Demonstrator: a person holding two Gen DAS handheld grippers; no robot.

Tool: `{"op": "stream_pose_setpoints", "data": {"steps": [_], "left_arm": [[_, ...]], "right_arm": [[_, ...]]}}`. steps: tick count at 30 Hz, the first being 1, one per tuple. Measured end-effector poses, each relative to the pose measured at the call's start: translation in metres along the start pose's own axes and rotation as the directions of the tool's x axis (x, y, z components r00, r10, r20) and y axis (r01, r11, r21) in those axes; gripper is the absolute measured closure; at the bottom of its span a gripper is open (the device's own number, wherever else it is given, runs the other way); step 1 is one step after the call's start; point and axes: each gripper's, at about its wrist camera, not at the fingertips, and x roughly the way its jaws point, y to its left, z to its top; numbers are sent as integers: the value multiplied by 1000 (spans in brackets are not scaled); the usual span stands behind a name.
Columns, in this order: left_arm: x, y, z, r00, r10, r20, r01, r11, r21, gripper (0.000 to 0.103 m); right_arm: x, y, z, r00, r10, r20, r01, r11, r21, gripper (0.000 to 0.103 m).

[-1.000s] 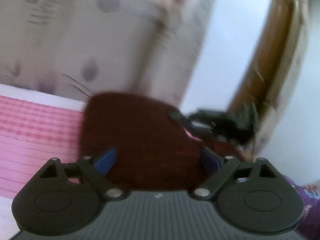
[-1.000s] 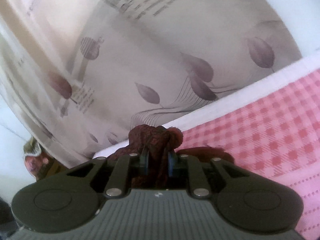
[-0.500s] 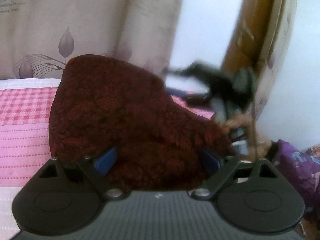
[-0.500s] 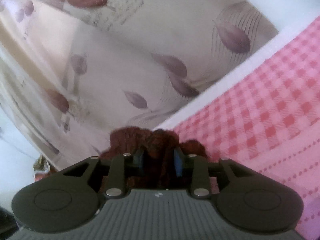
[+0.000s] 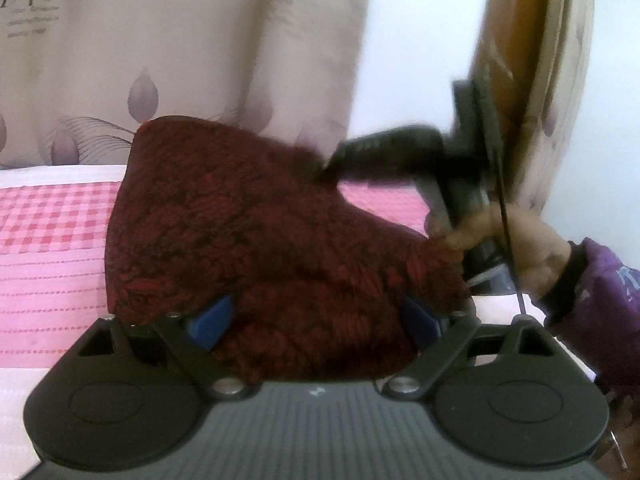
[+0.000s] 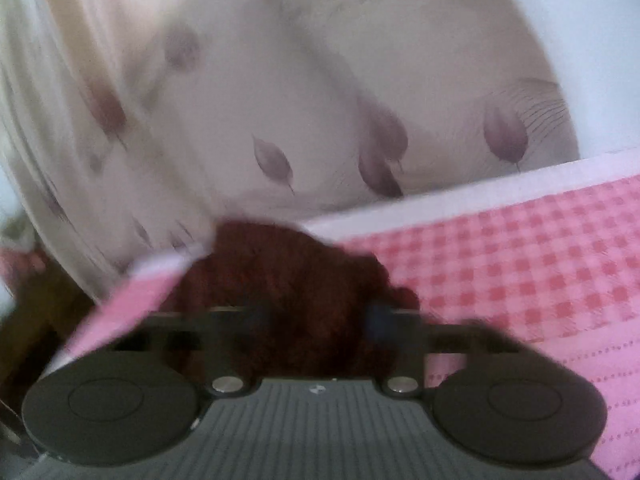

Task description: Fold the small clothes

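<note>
Cloth [image 5: 256,240], dark red knit, lies bunched on the pink checked sheet [image 5: 48,216], w/ its near part between my left claw [image 5: 316,320], which is spread wide, pads not pressing. My right claw [image 6: 320,316] has just been closing on a bunch of it; pic too blurred to tell if it pinches.

The dark red knitted garment [image 5: 256,240] fills the gap between your left gripper's [image 5: 316,320] wide-set fingers and blocks the path straight ahead. To the right, the right gripper [image 5: 400,152] and the hand [image 5: 504,248] holding it obstruct passage. To the left, the pink checked bedcover [image 5: 52,240] lies flat and open up to the curtain [image 5: 180,52] at the far edge.
</note>
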Motion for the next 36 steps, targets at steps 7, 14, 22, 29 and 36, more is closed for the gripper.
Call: {"op": "stream_pose_setpoints", "data": {"steps": [7,14,22,29,36], "left_arm": [[4,-4,-3,1000,-7,-13,8,999,35,11],[4,1,-5,1000,-17,-20,18,1000,26,7],[-4,9,-6,998,-50,34,52,997,-51,7],[-34,20,-2,996,-29,86,40,990,-137,7],[-44,27,0,999,39,34,-34,989,-146,7]], "right_arm": [[-2,-7,7,992,-63,113,69,996,-50,88],[-14,-43,-21,982,54,179,-87,979,183,68],[-117,36,-54,951,238,196,-218,969,-118,66],[-110,83,-108,998,48,48,-29,937,-347,69],[-78,89,-138,998,-57,6,56,941,-332,69]]}}
